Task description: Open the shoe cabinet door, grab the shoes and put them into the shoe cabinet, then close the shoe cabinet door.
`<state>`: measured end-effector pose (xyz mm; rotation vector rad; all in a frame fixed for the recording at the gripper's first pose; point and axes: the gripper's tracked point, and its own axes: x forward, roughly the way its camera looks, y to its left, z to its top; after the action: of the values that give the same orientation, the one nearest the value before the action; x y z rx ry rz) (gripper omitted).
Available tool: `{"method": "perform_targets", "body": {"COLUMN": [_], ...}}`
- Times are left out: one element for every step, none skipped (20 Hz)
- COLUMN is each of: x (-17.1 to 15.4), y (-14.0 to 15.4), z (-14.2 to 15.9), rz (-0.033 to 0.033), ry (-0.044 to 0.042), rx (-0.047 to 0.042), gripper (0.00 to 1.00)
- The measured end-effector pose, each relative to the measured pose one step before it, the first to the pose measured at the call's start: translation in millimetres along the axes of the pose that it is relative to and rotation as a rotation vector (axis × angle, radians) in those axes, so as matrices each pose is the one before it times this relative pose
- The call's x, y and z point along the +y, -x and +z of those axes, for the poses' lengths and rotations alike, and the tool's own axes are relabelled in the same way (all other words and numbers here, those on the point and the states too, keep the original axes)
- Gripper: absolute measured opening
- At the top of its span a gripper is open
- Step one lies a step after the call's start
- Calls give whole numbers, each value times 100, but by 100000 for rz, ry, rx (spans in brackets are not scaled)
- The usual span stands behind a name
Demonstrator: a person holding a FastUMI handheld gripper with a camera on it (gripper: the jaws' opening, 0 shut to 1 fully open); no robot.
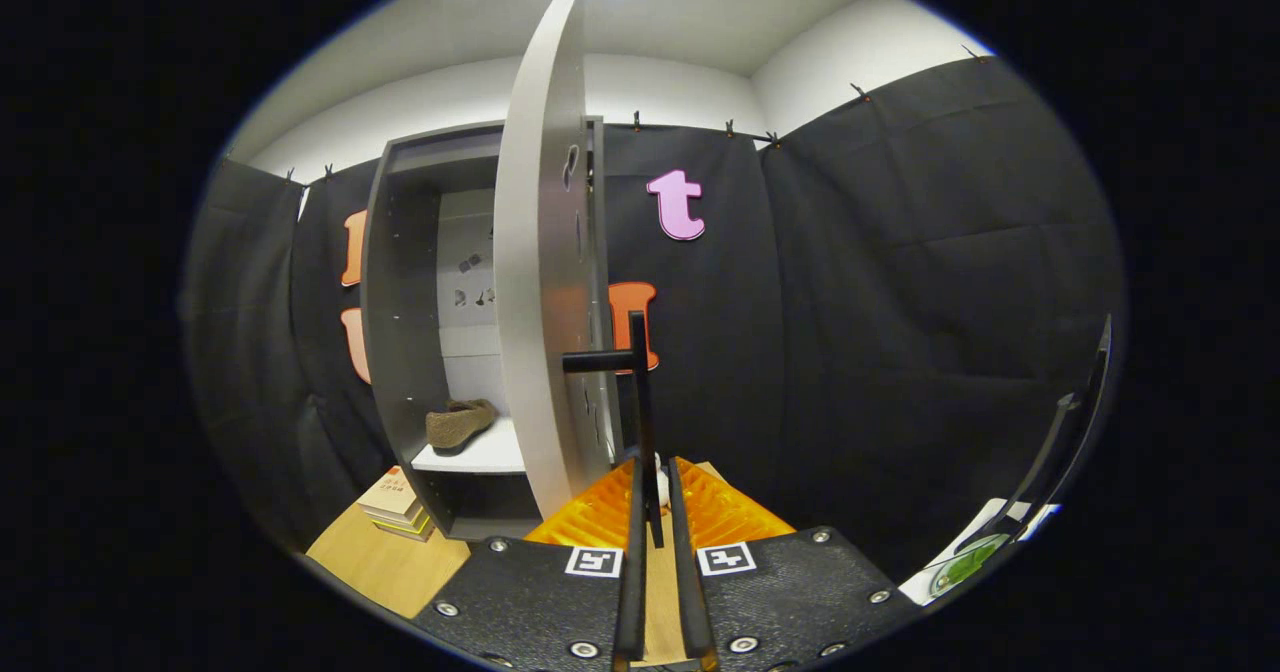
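The gripper point(655, 497) was seen with its two fingers point(632, 552) brought almost together, only a thin gap left between them. A thin dark bar handle point(640, 402) ran upright right into that gap, so the fingers looked pinched on the handle's lower end, though actual contact on both sides couldn't be made out for sure. A short dark stub stuck out sideways from the handle to the door point(540, 282).

The shoe cabinet point(400, 282) was stood at the back of the wooden table point(385, 562), against the black cloth wall, and it was open. The door, pale grey, was swung out toward the camera and seen nearly edge-on, so it showed as a tall curved slab just left of the handle. A couple of cut-out holes could be spotted near its hinge side.

Inside the cabinet, one brown shoe point(460, 424) was lying on the white shelf point(480, 454), toward the shelf's front edge, toe pointing left-ish. The compartment below that shelf looked dark and nothing could be told about what was in it. Some small dark marks were visible on the pale back panel higher up.

A small stack of books or boxes point(395, 507) was parked on the table right by the cabinet's lower left corner. Off to the right, a dark stand point(1070, 432) was leaned over a white sheet near the table's right edge.
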<state>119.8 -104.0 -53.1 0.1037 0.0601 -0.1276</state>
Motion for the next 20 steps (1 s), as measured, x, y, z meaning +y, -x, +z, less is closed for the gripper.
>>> {"method": "perform_targets", "body": {"x": [-264, -144, -93, -93, -219, -263, -487, -659, -624, -377, -190, -7, -192, -72, 209, 303, 228, 19, 147, 334], "y": [-113, -214, -64, -59, 176, 174, 220, 162, 381, 301, 408, 204, 323, 400, 580, 353, 366, 218, 385, 243], "z": [-81, -13, -16, 52, 125, 64, -21, 144, 178, 8, 118, 85, -155, -96, 304, 109, -53, -87, 61, 101], "rz": [88, -221, -267, -80, 188, -528, -1128, -1453, -1424, -1414, -416, -686, -1235, -903, 79, -45, -147, -584, -291, -41], "ry": [83, 935, 875, -39, -286, -497, 131, 646, 611, 232, -639, -460, 292, 563, 529, 313, 438, 600, 333, 85], "rx": [73, -144, 233, -16, -337, -238, 105, -545, -372, 53, -530, -292, 590, 395, -1056, -426, 397, 616, -228, -258], "gripper": [14, 14, 14, 14, 14, 14, 14, 14, 14, 14, 14, 14, 14, 14, 14, 14, 14, 14, 14, 14]}}
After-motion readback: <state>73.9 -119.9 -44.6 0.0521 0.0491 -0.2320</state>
